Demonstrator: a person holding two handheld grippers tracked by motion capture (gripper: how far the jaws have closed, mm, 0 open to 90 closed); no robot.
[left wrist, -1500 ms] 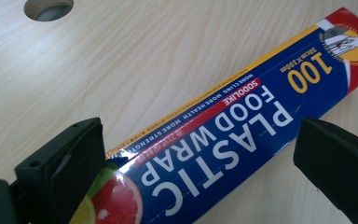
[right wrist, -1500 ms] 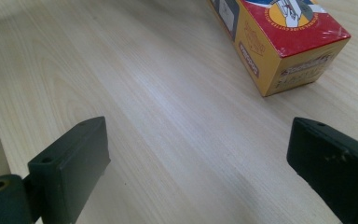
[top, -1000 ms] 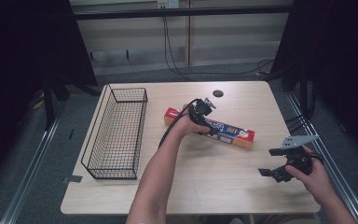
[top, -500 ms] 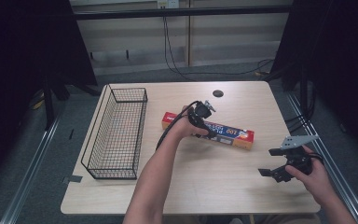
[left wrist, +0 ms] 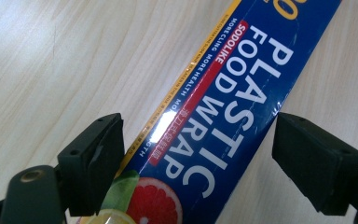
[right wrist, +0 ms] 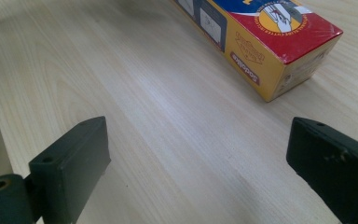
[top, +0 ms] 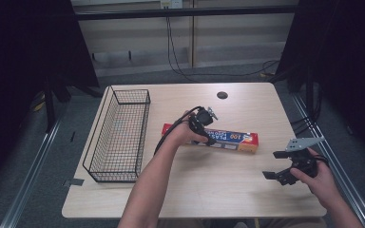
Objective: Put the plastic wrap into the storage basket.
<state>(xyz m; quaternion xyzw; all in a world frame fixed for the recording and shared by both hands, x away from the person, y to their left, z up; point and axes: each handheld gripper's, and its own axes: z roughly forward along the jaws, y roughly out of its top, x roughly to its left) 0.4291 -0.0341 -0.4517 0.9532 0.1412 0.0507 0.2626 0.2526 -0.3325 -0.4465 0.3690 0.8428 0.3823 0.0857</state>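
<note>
Your right gripper hovers spread wide, empty, near the pale wood table's front right edge. Mid-table, your left gripper straddles the plastic wrap box, jaws apart, not clamped. A wire basket sits left. Beyond: grey floor, cables, dark surroundings.
</note>
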